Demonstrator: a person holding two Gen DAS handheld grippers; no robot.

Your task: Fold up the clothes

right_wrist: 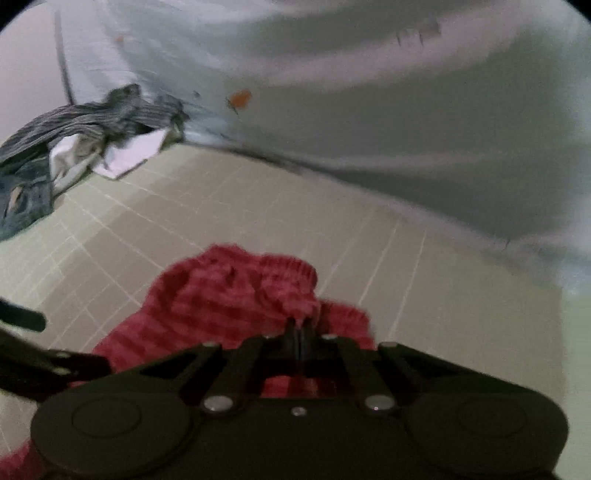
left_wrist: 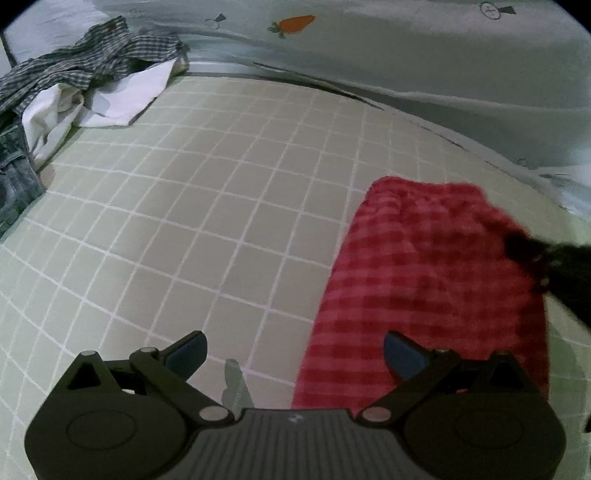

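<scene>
A red checked garment (left_wrist: 428,280) lies on the green grid mat (left_wrist: 192,221) at the right of the left wrist view. My left gripper (left_wrist: 295,354) is open, its blue-padded fingers wide apart above the mat with the garment's left edge between them. In the same view my right gripper (left_wrist: 517,245) comes in from the right edge, pinching the cloth's far right side. From the right wrist view, that right gripper (right_wrist: 298,325) is shut on a bunched fold of the red garment (right_wrist: 229,295), lifting it off the mat. The left gripper's dark linkage (right_wrist: 33,354) shows at the left edge.
A pile of unfolded clothes sits at the mat's far left corner: a grey checked shirt (left_wrist: 88,62), a white piece (left_wrist: 110,99) and blue denim (left_wrist: 14,177). Pale bedding with a carrot print (left_wrist: 293,24) rises behind the mat.
</scene>
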